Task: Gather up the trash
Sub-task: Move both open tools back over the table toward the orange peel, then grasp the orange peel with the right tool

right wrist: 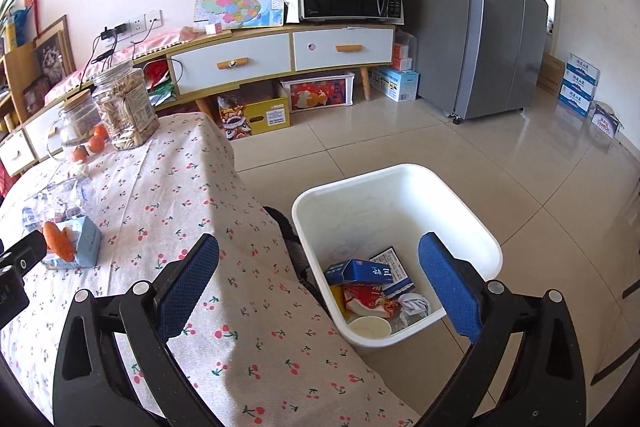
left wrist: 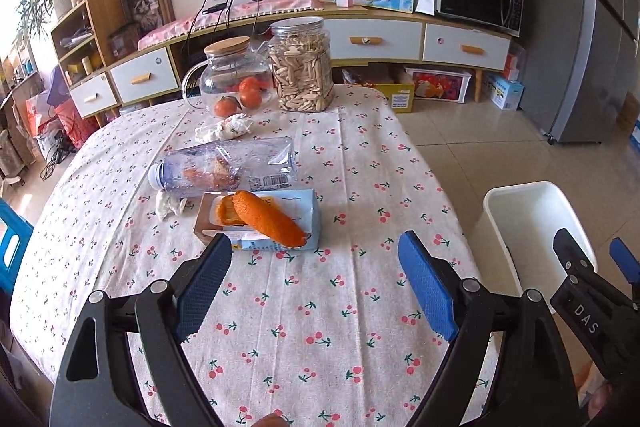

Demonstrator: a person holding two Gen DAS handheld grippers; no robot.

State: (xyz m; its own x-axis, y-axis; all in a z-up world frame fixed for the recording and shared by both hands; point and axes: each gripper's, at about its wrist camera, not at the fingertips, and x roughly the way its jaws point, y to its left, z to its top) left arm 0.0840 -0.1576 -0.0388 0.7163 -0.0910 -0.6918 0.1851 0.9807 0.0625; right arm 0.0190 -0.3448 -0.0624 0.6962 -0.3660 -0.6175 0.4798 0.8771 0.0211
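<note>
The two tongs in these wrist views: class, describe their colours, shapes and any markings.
Both the left tongs and the right tongs have black, angular frames with silver rivets at the joints. Each finger carries a flat blue pad with a fine textured surface. White letters "DAS" mark the right tongs' black frame.

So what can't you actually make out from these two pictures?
- Left wrist view: the inside of the white bin, hidden by its near wall.
- Left wrist view: the print on the carton, partly covered by the orange peel.
- Right wrist view: the plastic bottle, blurred at the edge.
</note>
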